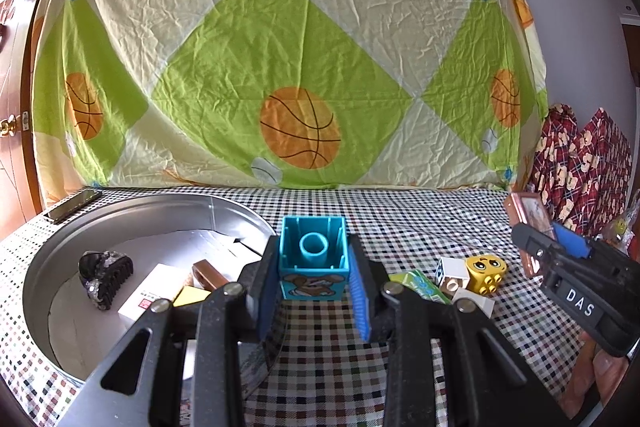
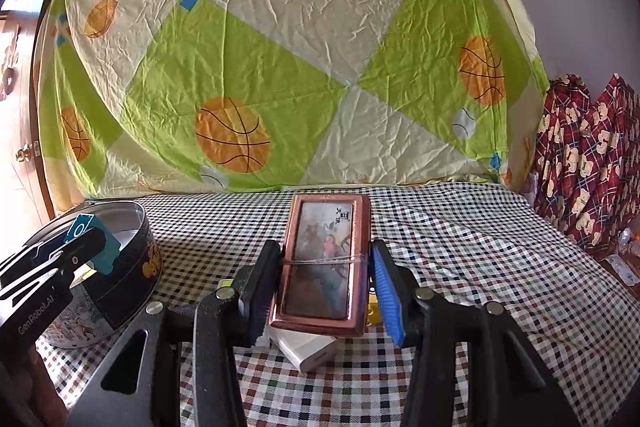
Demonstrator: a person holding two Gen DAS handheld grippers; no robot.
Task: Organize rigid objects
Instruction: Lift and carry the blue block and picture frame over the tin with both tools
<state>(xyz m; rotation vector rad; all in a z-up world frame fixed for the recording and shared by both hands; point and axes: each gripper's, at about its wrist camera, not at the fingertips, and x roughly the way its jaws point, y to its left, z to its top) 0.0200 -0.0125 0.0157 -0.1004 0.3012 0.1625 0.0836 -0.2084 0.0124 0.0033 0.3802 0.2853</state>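
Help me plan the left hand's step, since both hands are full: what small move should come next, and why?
Probably carry the blue block a little further left over the round metal tin before letting go. The left gripper has it clamped between its fingers at the tin's rim, not yet over its floor, where a black hair clip and small boxes already lie. The right gripper holds a copper-framed case.

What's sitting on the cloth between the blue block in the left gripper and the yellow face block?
In the left wrist view, a green printed piece and white blocks lie between the blue block and yellow face block.
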